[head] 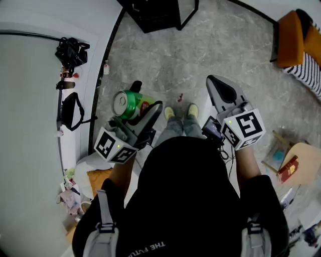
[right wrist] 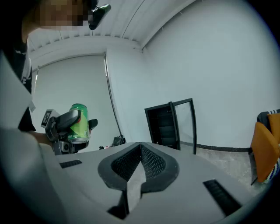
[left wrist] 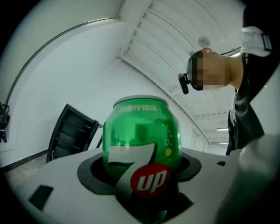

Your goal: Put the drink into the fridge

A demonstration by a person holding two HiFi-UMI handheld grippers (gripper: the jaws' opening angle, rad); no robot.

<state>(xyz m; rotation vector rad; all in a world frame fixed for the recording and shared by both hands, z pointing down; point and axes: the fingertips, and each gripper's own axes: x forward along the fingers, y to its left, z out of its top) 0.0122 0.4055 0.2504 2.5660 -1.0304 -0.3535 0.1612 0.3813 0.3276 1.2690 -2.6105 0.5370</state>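
A green 7up can [head: 126, 104] [left wrist: 142, 135] sits between the jaws of my left gripper [head: 143, 99] [left wrist: 142, 173], which is shut on its sides and holds it above the floor. The can also shows in the right gripper view, as a can [right wrist: 79, 122] clamped in the left gripper. My right gripper [head: 220, 89] [right wrist: 141, 148] is shut, its jaw tips meeting with nothing between them. A black cabinet with an open glass door [head: 158, 12] [right wrist: 168, 124] [left wrist: 70, 135], perhaps the fridge, stands ahead by the white wall.
An orange chair [head: 296, 37] [right wrist: 264, 146] stands at the right. Black bags [head: 71, 52] lie by the curved wall at the left. A wooden table edge with a red box [head: 288, 169] is at the lower right. My shoes [head: 180, 111] stand on grey marble floor.
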